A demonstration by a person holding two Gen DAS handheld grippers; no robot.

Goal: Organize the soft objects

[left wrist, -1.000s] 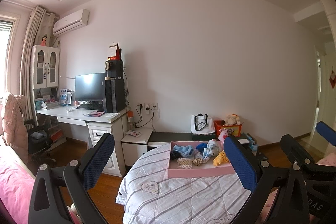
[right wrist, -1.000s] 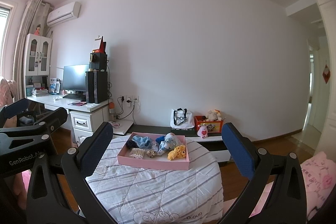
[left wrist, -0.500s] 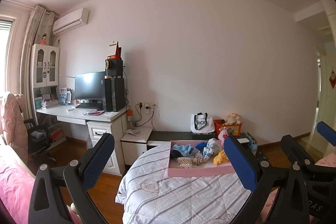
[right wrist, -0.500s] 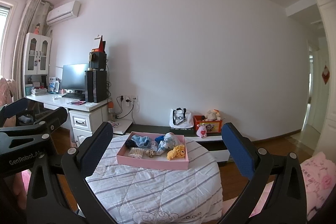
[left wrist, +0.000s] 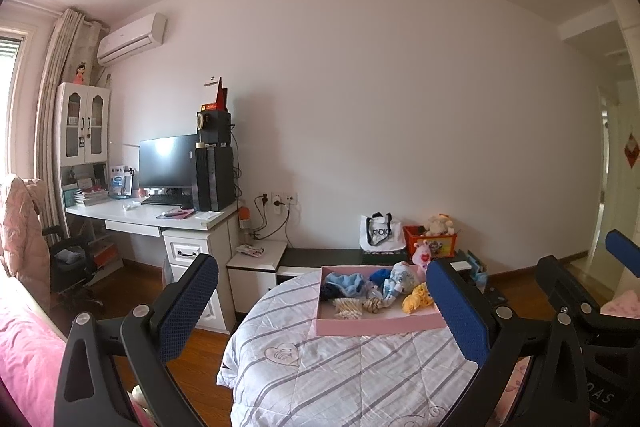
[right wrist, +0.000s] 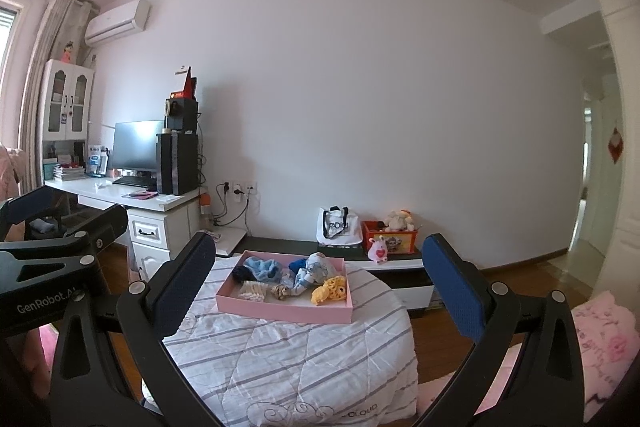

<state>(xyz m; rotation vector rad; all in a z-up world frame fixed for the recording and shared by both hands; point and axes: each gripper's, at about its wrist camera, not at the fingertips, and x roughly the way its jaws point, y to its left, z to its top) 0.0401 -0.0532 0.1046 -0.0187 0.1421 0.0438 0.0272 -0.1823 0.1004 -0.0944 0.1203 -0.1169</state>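
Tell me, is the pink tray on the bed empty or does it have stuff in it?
Not empty. The pink tray holds a loose pile of soft objects, among them a yellow knitted piece, with some bare floor near its front.

I count one pink tray (right wrist: 280, 309) on one quilt (right wrist: 296, 363). In it lie one yellow toy (right wrist: 330, 290), one light blue cloth (right wrist: 262, 264), one striped bundle (right wrist: 253, 291). I hold two claws.

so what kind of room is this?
Most likely a bedroom doubling as a home office: a quilted bedspread under the pink tray, a computer desk with monitor, a wall air conditioner.
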